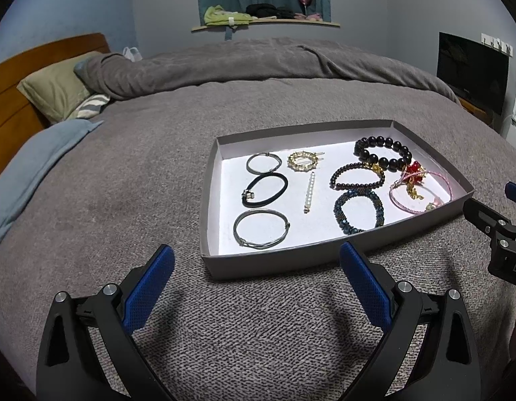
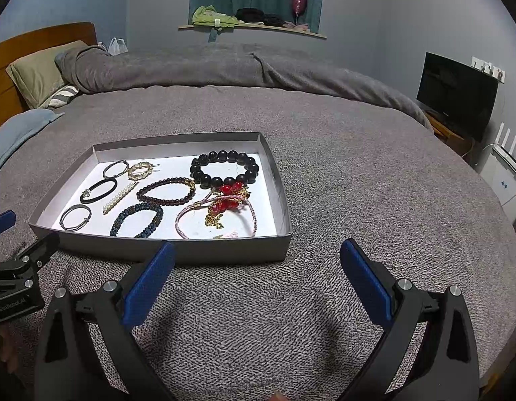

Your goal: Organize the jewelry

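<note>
both tools hang wide open and empty over the grey woven bedspread (image 1: 124, 173), the left tool (image 1: 258, 284) just short of the near wall of the shallow grey cardboard tray with a white floor (image 1: 211, 260), the right tool (image 2: 258, 277) near its right corner. the jewelry lies inside the tray: three hair ties in a column on the left, a gold ring-shaped clip (image 1: 303, 160), a white pearl bar clip (image 1: 309, 192), then a large black bead bracelet (image 2: 224, 168), a slim dark red bead bracelet (image 2: 166, 191) and a blue-green beaded bracelet (image 2: 137, 219), all lying apart. only the right end looks unsorted, i think: a pink cord bracelet (image 2: 216, 215) tangled with red beads and a gold chain (image 2: 224, 205).

to do this well, the right tool should come down over the tray wall and pinch the pink cord at a free stretch (away from the chain), lifting slowly so the chain slides off rather than dragging the black beads touching it.
</note>
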The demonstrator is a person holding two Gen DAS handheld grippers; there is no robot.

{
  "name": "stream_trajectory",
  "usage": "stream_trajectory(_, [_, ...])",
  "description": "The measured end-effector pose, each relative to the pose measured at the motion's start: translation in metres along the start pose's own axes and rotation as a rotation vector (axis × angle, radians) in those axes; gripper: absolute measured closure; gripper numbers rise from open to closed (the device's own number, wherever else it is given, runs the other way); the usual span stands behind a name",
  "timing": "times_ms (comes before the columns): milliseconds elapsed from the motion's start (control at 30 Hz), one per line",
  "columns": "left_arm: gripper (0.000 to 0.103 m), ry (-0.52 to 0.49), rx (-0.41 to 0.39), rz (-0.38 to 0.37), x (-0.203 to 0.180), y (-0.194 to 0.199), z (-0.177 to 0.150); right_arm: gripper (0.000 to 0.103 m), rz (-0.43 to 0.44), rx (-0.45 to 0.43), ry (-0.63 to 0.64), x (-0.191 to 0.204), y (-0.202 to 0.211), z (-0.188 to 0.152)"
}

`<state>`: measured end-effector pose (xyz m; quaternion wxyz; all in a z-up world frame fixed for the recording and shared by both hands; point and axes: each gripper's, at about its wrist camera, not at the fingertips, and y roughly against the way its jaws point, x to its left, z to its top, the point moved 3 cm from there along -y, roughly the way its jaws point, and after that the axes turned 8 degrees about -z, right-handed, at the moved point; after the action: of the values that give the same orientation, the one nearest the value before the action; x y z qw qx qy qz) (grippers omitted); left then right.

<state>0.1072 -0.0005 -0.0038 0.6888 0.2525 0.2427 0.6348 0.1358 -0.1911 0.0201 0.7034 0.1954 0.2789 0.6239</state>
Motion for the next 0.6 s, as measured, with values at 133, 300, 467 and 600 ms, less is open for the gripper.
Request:
stream_trajectory(133, [0.005,0.001,0.003,-0.002,0.0004,-0.0005,-0.0001,0.005,0.0,0.001,-0.001,0.0001,0.0,0.0])
stream_trajectory(300, [0.005,-0.001,0.004,-0.001,-0.0003,-0.0009,-0.0009,0.005,0.0,0.001,0.001,0.0002,0.0001,-0.0002])
stream_trajectory(467, [0.005,0.0,0.003,-0.002,0.0002,-0.0008,-0.0006,0.005,0.001,0.002,0.001,0.0006,0.0002,-0.0004])
stream_trajectory(600, [0.005,-0.001,0.005,-0.001,-0.0005,-0.0009,-0.0008,0.005,0.001,0.002,0.001,0.0006,0.0001,-0.0004])
